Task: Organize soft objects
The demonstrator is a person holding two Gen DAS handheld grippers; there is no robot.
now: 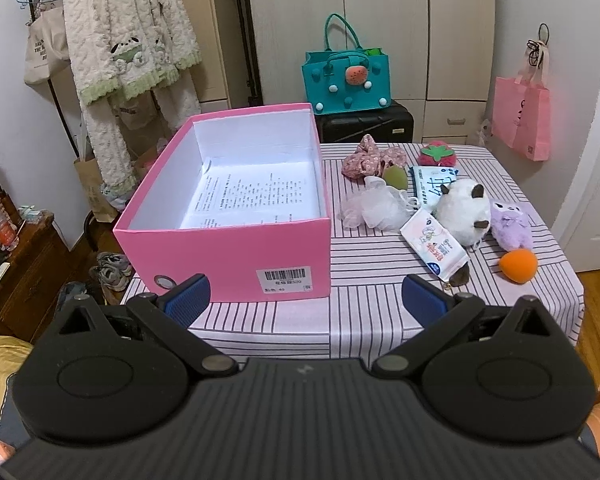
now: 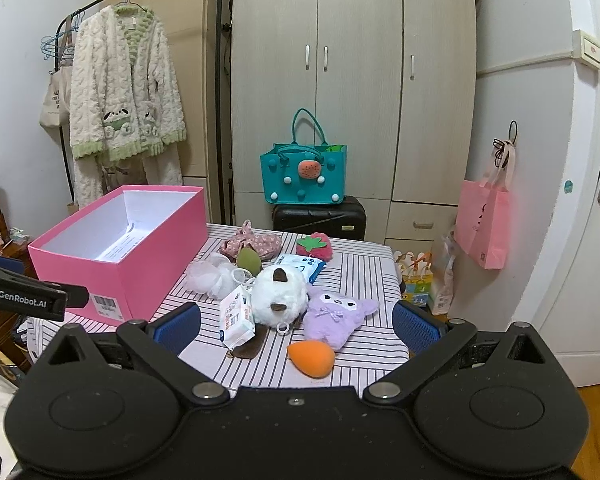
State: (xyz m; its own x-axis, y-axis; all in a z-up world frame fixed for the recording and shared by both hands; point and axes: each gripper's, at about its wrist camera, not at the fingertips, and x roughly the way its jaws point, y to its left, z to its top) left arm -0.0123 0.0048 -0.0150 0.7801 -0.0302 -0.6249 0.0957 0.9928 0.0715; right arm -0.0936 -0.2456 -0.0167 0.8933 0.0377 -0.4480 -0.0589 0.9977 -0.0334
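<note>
An open pink box (image 1: pixel 236 248) with printed paper inside stands on the left of the striped table (image 1: pixel 364 256); it also shows in the right wrist view (image 2: pixel 112 256). Right of it lie soft things: a white cat plush (image 1: pixel 462 208) (image 2: pixel 278 296), a purple plush (image 1: pixel 510 224) (image 2: pixel 332 316), an orange sponge (image 1: pixel 518 264) (image 2: pixel 312 356), a white mesh puff (image 1: pixel 374 204) (image 2: pixel 210 276), a floral scrunchie (image 1: pixel 366 156), a strawberry plush (image 1: pixel 438 154) (image 2: pixel 314 246), a green plush (image 1: pixel 394 176) and wipe packs (image 1: pixel 434 246). My left gripper (image 1: pixel 306 300) is open before the box. My right gripper (image 2: pixel 296 326) is open above the orange sponge.
A teal felt bag (image 1: pixel 346 80) sits on a black case behind the table. A pink bag (image 2: pixel 484 224) hangs on the right wall. A fleece robe (image 2: pixel 120 84) hangs on a rack at left. The left gripper's body (image 2: pixel 24 292) shows at the right wrist view's left edge.
</note>
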